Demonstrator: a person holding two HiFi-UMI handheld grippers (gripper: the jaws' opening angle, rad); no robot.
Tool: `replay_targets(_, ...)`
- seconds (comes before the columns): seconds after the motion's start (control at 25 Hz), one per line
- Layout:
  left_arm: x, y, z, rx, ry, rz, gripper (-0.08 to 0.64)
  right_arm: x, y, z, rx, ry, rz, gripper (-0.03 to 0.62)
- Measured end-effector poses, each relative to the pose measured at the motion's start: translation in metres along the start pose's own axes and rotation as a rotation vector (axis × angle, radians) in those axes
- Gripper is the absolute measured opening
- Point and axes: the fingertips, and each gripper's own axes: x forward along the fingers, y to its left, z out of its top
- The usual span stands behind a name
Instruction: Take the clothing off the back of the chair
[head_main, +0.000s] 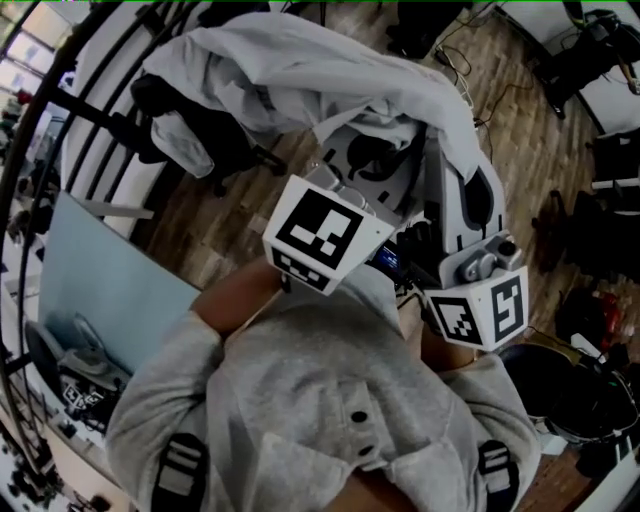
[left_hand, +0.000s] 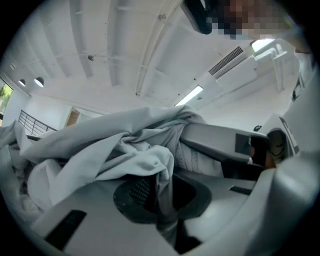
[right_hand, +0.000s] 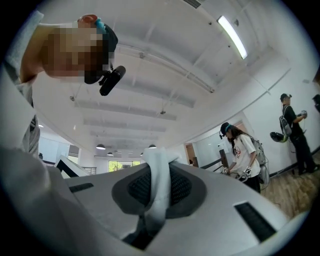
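Lifting looks to be the step in hand: pale grey soft cloth garment (head_main: 300, 80) hangs bunched at upper centre of the head view. Left claw (left_hand: 161, 197) is clamped on a fold of it, and right claw (right_hand: 157, 192) pinches a narrow strip. Next, I judge, it needs carrying clear of the dark chair-like shape (head_main: 190, 130) at upper left.

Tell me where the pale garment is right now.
In the head view the pale garment is bunched at top centre, pinched in the jaws of both the left gripper and the right gripper.
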Motion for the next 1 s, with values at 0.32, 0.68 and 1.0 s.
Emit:
replay_targets(0.32, -0.043, 0.021, -0.013, 0.035, 0.016, 0.328, 0.048, 0.007, 0.031, -0.027, 0.122, 0.080, 0.285, 0.035)
replay_targets(0.68, -0.131, -0.011, -0.031, 0.027, -0.005, 0.710, 0.048, -0.041, 0.100, -0.041, 0.309, 0.152, 0.625, 0.035)
replay_targets(1.0, -0.226, -0.045, -0.063, 0.000, 0.020, 0.811, 0.048, -0.089, 0.182, -0.066, 0.358, 0.254, 0.719, 0.035)
